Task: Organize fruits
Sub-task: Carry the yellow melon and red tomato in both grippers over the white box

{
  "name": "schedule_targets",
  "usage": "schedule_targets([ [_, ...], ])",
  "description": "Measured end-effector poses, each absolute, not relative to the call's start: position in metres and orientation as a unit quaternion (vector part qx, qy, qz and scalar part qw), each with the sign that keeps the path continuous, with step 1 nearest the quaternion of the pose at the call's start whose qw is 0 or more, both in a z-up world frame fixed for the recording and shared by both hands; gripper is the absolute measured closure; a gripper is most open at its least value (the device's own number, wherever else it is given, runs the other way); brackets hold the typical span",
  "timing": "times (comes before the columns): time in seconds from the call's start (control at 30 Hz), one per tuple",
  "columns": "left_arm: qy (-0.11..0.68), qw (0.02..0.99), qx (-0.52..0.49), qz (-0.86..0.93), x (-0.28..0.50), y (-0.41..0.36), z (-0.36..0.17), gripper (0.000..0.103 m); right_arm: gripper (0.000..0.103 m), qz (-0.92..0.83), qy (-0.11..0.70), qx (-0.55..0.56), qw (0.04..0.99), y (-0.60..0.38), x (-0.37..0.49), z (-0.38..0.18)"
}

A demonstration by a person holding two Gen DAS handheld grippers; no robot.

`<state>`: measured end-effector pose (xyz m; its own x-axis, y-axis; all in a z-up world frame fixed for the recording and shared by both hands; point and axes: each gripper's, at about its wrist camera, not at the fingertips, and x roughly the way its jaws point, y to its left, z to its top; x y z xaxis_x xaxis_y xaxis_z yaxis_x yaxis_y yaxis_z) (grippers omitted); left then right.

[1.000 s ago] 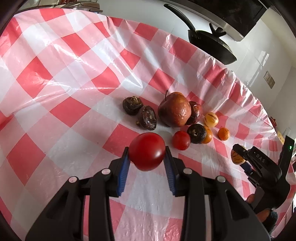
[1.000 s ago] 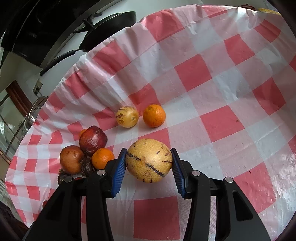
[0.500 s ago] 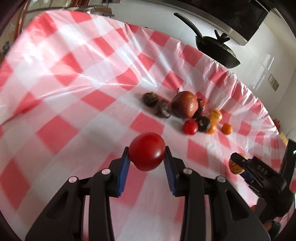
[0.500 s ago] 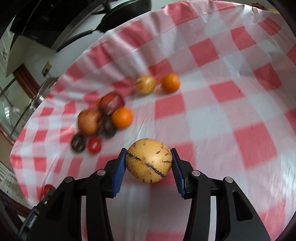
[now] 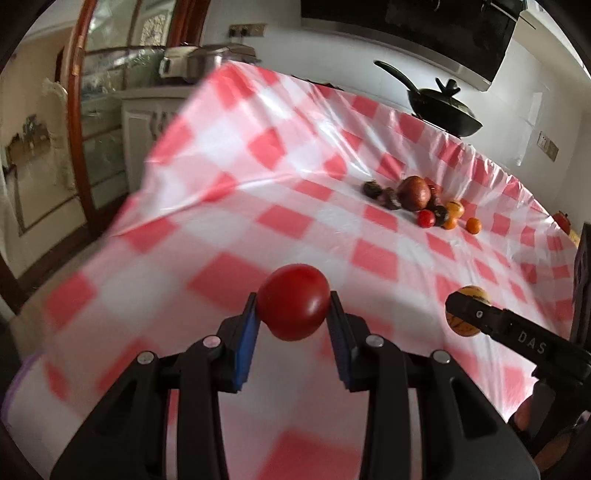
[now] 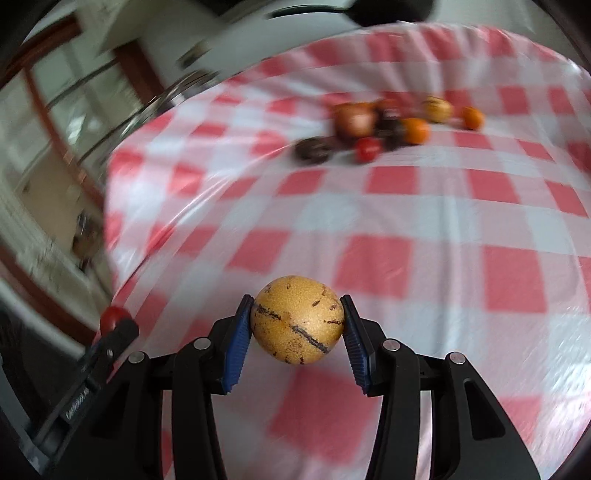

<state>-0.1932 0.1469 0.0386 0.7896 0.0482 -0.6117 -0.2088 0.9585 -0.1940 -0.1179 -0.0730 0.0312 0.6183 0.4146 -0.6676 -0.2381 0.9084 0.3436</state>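
At lower centre of its view, the left gripper point(image 5: 293, 319) clamps a red tomato point(image 5: 293, 301) above the checked tablecloth point(image 5: 229, 229). The right gripper point(image 6: 297, 330) likewise pinches a speckled yellow fruit point(image 6: 297, 319). The remaining fruit pile point(image 5: 421, 201) sits upper right, loose on the cloth.

A red-and-white checked cloth point(image 5: 229, 229) covers the table. Behind its far edge runs a white wall point(image 5: 332, 22) with a dark hood point(image 5: 424, 22) above a black wok point(image 5: 443, 109). Off the left edge stand a wood-framed glass door point(image 5: 99, 122) and white cabinet point(image 5: 144, 122).
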Motion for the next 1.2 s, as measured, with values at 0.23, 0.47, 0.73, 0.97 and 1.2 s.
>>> schedule_targets([
  [0.23,0.317,0.933,-0.122,0.119,-0.270,0.208,0.023,0.067,0.056,0.263,0.396,0.011,0.879,0.008,-0.176,0.034],
  [0.47,0.332,0.912,-0.131,0.201,-0.339,0.267,-0.004,0.067,0.056,0.362,0.388,-0.081,0.844,0.082,-0.235,0.029],
  [0.73,0.401,0.871,-0.111,0.260,-0.363,0.311,-0.046,0.066,0.056,0.491,0.374,-0.209,0.758,0.154,-0.319,0.002],
  [0.97,0.507,0.820,-0.082,0.252,-0.343,0.332,-0.102,0.066,0.056,0.489,0.429,-0.318,0.689,0.200,-0.345,-0.071],
  [1.2,0.578,0.774,-0.086,0.244,-0.330,0.344,-0.149,0.066,0.056,0.472,0.463,-0.366,0.655,0.216,-0.351,-0.117],
])
